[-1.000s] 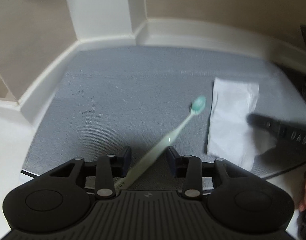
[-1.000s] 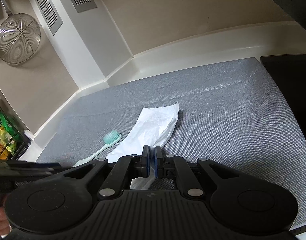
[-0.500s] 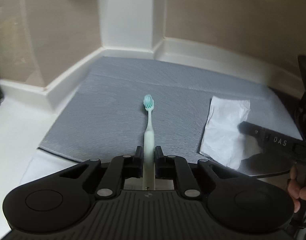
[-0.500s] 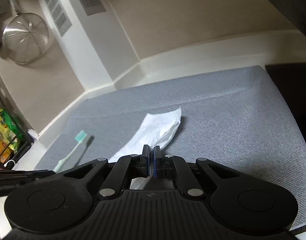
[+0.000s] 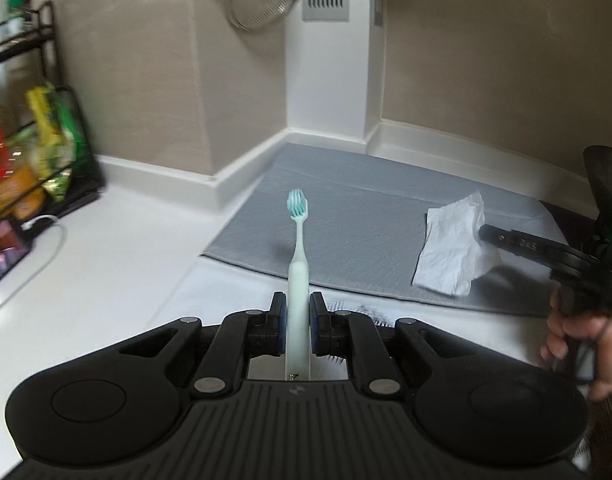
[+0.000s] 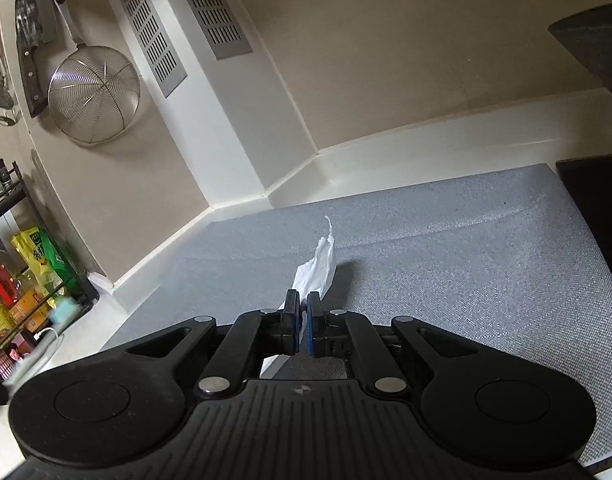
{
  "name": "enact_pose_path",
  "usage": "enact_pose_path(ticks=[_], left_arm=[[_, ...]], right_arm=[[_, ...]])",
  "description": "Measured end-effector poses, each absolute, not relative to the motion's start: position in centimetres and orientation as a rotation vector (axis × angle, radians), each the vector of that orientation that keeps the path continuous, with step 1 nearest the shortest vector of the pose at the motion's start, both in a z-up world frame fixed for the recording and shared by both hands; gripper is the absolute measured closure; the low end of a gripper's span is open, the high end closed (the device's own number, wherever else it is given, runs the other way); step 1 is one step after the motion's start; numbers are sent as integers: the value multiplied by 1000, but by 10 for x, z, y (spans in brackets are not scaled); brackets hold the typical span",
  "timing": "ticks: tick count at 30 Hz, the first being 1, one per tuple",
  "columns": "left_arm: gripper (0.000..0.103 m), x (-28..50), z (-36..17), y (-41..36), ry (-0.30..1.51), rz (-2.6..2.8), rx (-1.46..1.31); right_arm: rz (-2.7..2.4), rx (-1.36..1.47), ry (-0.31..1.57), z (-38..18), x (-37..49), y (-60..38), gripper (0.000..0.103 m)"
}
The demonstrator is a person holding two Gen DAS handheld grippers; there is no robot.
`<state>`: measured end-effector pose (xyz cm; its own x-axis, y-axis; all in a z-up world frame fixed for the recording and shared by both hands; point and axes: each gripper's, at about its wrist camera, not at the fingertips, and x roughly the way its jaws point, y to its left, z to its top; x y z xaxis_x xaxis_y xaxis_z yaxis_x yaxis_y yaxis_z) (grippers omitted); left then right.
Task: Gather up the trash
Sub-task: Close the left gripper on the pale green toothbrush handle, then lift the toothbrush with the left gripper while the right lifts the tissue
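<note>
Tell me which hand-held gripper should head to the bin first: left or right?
Left, probably. The left hand-held gripper is shut on the toothbrush, which is lifted clear of the grey mat. The right hand-held gripper pinches the tissue, whose far end appears to be just coming off the mat.

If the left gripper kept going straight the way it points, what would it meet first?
Probably the grey mat: the left gripper, shut on the toothbrush, aims down at the mat's near-left part, with nothing between. Depth is unclear.
</note>
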<state>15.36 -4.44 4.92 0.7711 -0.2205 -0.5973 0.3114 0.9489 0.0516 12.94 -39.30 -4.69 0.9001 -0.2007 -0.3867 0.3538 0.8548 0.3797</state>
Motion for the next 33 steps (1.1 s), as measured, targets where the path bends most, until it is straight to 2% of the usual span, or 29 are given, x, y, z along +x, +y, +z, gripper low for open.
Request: enact_pose_path(ticks=[10,21,26,27,29,31,32,33], left_arm=[[91,74,63,2,606,-308,147],[91,10,43,45,613,-272,158],[91,-15,32,63,627,-251,145],[91,-19,31,66,629,-246,141],[91,-27,30,72,628,-233,136],[91,-33,30,77,622,-226,131],[91,-36,30,80,618,-223,127],[91,-38,30,82,616,-221,123]], right_arm=[[-312,395,323,-36,103,-367,98],[-172,239,251,10,11,-282,98],[-193,227,260,10,5,-269,98],[-208,248,272,8,9,-273,95],[-248,278,297,4,19,-280,79],[-293,277,324,-2,29,-288,44],[-310,273,334,-5,34,-291,39],[-324,268,349,-9,39,-295,30]])
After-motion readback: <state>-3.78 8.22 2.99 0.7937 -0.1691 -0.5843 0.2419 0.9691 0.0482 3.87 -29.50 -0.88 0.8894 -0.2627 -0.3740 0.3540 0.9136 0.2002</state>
